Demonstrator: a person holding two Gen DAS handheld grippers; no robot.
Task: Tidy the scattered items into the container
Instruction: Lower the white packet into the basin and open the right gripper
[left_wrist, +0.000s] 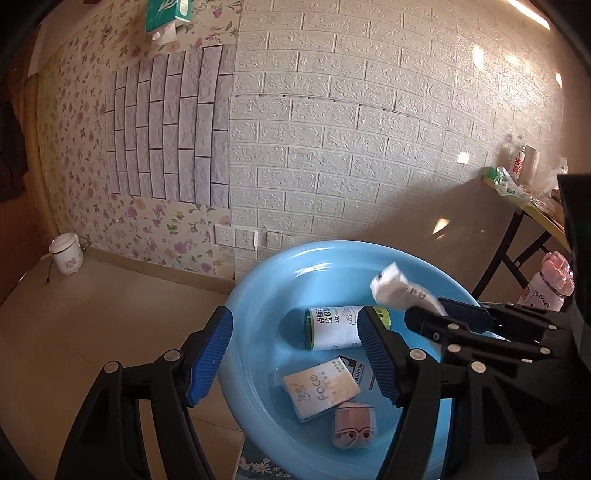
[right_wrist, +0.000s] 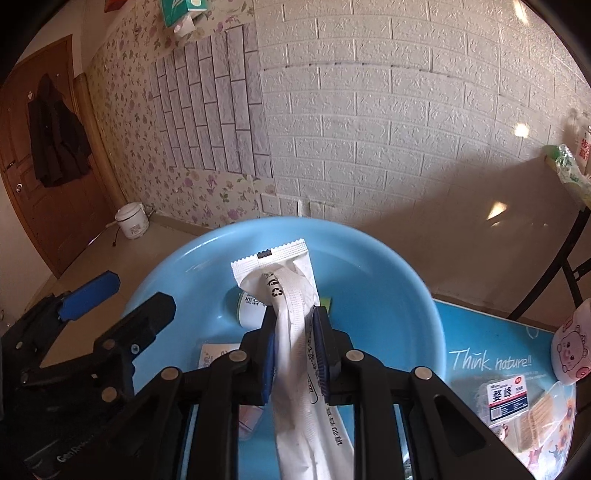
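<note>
1. Over the near rim of the blue basin (left_wrist: 258, 295), in the left wrist view, the left gripper (left_wrist: 295, 354) is hovering with its jaws standing wide apart and nothing between them.
2. Inside the basin a roll of bin bags (left_wrist: 332, 326) is lying on its side toward the far part of the floor; nearer the camera a tissue pack (left_wrist: 319, 389) is lying flat, partly covering a card printed "FASHION" (left_wrist: 356, 369), and a small pink case (left_wrist: 352, 424) is sitting just beside the tissue pack.
3. At the right of that view the right gripper (left_wrist: 439, 314) is reaching in over the basin, carrying a white sachet (left_wrist: 391, 286) above the roll.
4. Above the basin (right_wrist: 406, 295), in the right wrist view, the right gripper (right_wrist: 295, 354) is clamping the white sachet (right_wrist: 291, 291) between its blue pads; the sachet's serrated end is sticking out over the bowl.
5. On the blue mat (right_wrist: 480, 339) to the right, outside the basin, a labelled packet (right_wrist: 508, 398) and a snack bag (right_wrist: 539, 417) are lying close together.
</note>
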